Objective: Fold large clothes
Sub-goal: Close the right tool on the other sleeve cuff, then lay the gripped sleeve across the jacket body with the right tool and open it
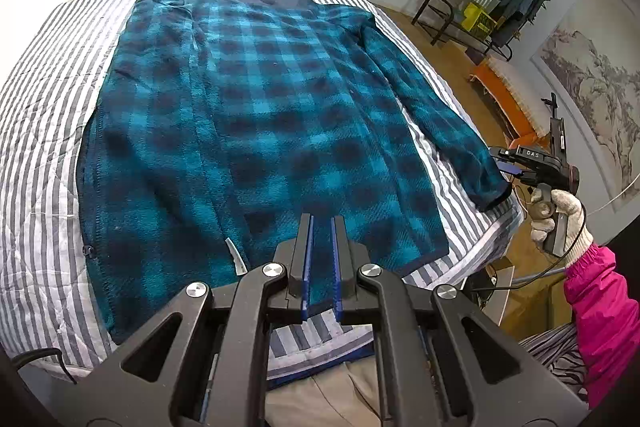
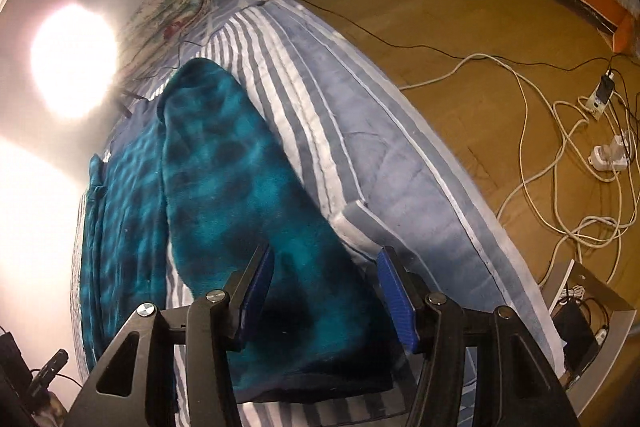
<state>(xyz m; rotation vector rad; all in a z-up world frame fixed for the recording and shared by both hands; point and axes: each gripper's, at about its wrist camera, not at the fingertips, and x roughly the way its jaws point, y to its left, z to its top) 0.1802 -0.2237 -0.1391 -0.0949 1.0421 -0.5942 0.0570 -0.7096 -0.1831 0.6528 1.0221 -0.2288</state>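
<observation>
The left gripper (image 1: 321, 259) hangs over the near hem of the jacket (image 1: 256, 115), which lies spread flat on the striped bed (image 1: 36, 131); its jaws are nearly together with a thin gap, and nothing is visibly held. The right gripper (image 2: 326, 291) has its jaws wide apart astride the sleeve cuff (image 2: 316, 367), so the sleeve fold seems about to start, calling for a pinch and a carry inward. Only the left view shows the whole jacket and the gloved hand (image 1: 556, 219); only the right shows the floor cables (image 2: 560, 155).
</observation>
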